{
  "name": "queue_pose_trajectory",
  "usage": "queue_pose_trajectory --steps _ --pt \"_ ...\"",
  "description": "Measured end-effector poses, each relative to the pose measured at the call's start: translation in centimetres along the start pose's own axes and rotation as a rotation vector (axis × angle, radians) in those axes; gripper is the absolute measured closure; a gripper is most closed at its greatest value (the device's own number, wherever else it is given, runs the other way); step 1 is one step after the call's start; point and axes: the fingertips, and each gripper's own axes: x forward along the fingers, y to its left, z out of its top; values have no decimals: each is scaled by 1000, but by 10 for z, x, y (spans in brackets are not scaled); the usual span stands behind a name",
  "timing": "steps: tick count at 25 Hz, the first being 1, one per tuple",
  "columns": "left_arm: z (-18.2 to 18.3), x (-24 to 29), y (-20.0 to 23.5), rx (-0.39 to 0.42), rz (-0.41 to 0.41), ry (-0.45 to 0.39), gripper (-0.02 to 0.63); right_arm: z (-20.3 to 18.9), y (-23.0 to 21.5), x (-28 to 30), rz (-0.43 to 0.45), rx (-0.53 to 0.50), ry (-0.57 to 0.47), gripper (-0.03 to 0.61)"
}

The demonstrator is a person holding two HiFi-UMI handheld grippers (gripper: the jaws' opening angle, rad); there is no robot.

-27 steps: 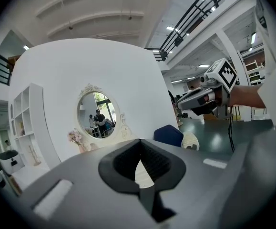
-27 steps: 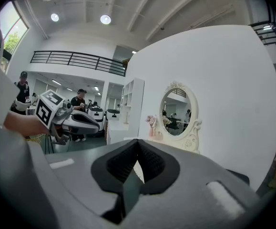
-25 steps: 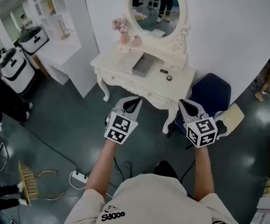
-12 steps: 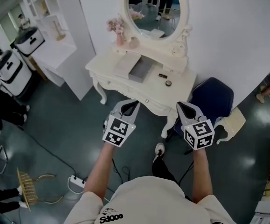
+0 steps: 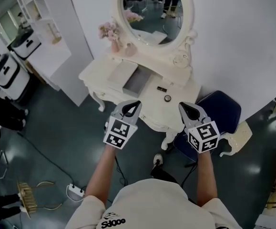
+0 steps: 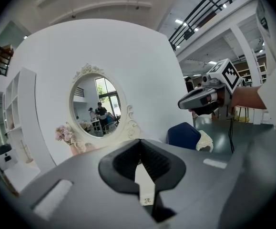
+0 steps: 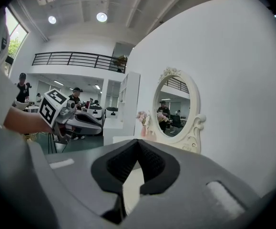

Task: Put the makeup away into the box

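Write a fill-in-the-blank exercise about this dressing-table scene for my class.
The mirror is ___ in shape.
The chair beside the table is ___.
The box on the table stands ___.
The left tool and right tool are both ___ and empty.
Missing words: oval; blue; open; shut.

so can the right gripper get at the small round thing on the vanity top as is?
Probably yes. The round item lies on bare tabletop near the front edge of the vanity, just ahead of the right gripper, with nothing between. Its jaws are shut, so they'd need opening first.
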Motion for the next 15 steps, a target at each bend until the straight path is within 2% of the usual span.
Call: queue_pose_trajectory --steps 8,15 --pt "18 77 33 -13 23 12 594 9 -65 51 75 52 -15 577" --pt "20 133 54 -35 39 32 594 -6 -102 94 150 50 38 577"
